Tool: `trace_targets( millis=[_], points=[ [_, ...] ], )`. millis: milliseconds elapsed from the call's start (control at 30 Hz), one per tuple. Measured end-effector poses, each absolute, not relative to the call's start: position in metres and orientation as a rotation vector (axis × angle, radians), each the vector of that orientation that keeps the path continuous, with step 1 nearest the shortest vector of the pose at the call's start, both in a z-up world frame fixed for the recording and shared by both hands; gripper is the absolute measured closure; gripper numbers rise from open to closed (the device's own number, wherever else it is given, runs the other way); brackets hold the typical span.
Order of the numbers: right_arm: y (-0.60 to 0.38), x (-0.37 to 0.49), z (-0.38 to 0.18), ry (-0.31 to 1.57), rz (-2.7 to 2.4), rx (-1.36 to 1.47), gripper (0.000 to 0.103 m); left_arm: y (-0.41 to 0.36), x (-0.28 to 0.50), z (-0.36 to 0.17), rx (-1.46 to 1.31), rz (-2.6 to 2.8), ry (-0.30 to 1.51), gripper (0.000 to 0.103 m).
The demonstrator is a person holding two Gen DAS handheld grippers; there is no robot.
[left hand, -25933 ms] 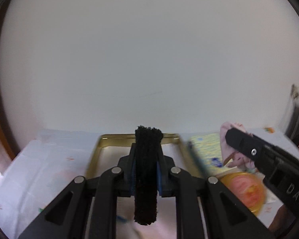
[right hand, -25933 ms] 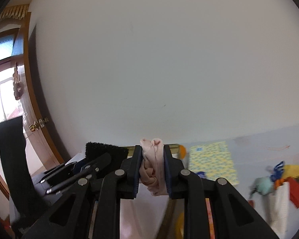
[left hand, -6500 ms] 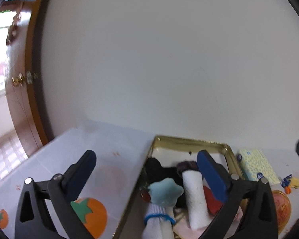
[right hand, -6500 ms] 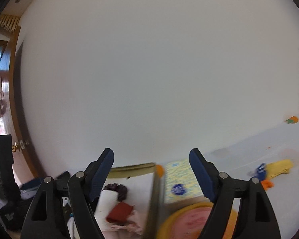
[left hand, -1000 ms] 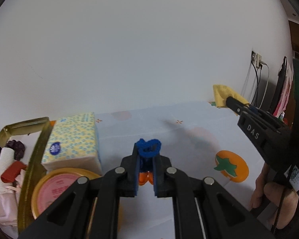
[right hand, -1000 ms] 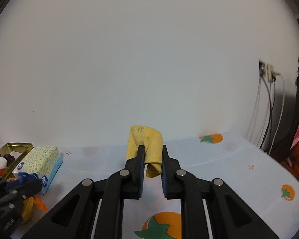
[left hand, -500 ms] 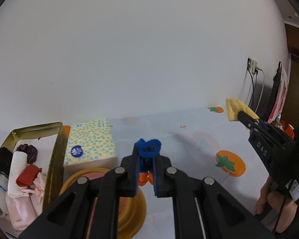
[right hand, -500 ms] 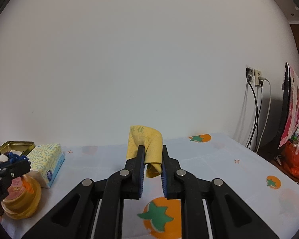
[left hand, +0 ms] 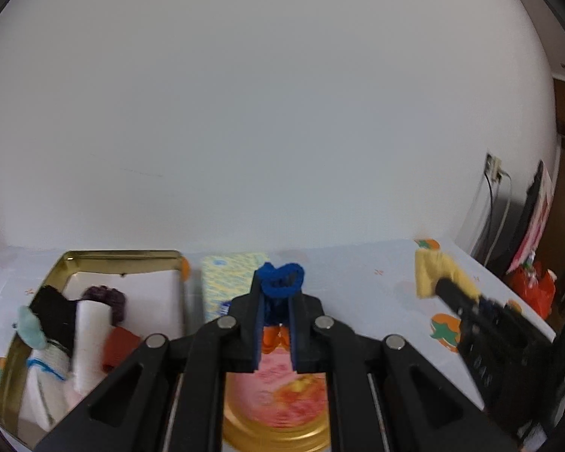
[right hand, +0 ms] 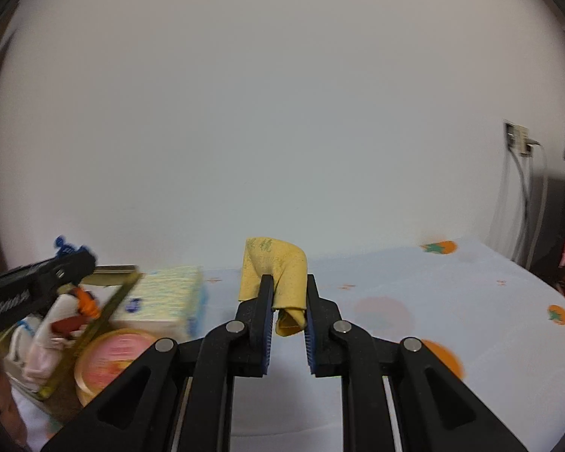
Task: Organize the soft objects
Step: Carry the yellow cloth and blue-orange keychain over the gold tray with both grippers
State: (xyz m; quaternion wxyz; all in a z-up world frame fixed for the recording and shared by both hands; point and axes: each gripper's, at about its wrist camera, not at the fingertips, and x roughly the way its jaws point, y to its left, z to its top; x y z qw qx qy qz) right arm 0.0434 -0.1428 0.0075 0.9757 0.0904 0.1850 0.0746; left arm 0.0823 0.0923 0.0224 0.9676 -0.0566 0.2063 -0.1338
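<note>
My left gripper point(left hand: 277, 301) is shut on a blue knitted piece point(left hand: 282, 280) with an orange bit point(left hand: 273, 335) hanging below it, held above the table. My right gripper point(right hand: 287, 301) is shut on a folded yellow cloth point(right hand: 275, 267), also lifted; in the left wrist view that yellow cloth point(left hand: 431, 275) shows at the right. The gold tin tray point(left hand: 120, 254) at the left holds rolled white, black, purple, red and teal soft items point(left hand: 90, 324). In the right wrist view the left gripper point(right hand: 71, 260) hangs over the tray point(right hand: 120, 271).
A yellow-patterned tissue pack point(left hand: 229, 275) lies right of the tray, with a round pink-lidded gold tin point(left hand: 278, 406) in front of it. The tablecloth point(right hand: 452, 301) has orange fruit prints. Cables and a wall socket point(right hand: 519, 139) are at the far right.
Both grippers have swung left toward the tray, each keeping its load. The tray and tissue pack now sit nearer the centre of both views.
</note>
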Motion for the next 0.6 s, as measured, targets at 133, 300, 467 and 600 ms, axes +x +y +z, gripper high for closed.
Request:
trace_targets(
  millis=[133,300,467,600],
  points=[
    [-0.106,0.038,0.015,0.359,0.221,0.166,0.087,0.126,0.085,0.026,-0.155,-0.231,0.405,0.095],
    [-0.066,0.034,0.022,0.349,0.297,0.152,0.087,0.169,0.090,0.025,-0.189,-0.172,0.406,0.095],
    [-0.026,0.037,0.028,0.343,0.365,0.145,0.087,0.205,0.098,0.018,-0.216,-0.111,0.423,0.095],
    [0.004,0.043,0.036,0.334,0.406,0.149,0.087,0.228,0.101,0.016,-0.230,-0.072,0.429,0.095]
  ],
)
